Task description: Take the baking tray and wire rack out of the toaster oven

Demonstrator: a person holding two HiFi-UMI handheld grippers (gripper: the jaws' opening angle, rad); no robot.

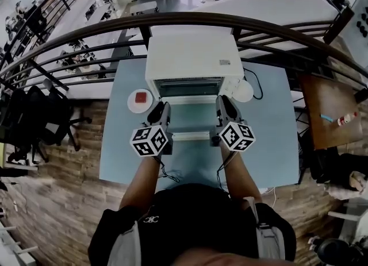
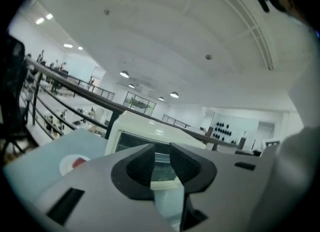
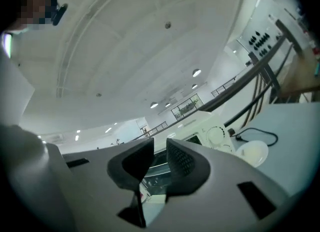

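The white toaster oven [image 1: 192,58] stands at the far side of a pale blue table [image 1: 270,138]. Its glass door [image 1: 191,120] hangs open toward me, the white handle [image 1: 191,135] nearest. Inside, the cavity [image 1: 191,88] is dark, and I cannot make out the tray or rack. My left gripper [image 1: 159,108] is at the door's left edge and my right gripper [image 1: 226,103] at its right edge, both pointing at the oven. The left gripper [image 2: 160,148] has a small gap with nothing in it, showing the oven [image 2: 135,131]. The right gripper [image 3: 160,146] is likewise slightly apart and empty before the oven [image 3: 205,126].
A white plate with something red [image 1: 140,100] lies left of the oven. A white round dish [image 1: 244,91] and a black cable [image 1: 256,84] lie to its right. A dark curved railing [image 1: 190,22] runs behind the table; a wooden table [image 1: 328,112] stands at right.
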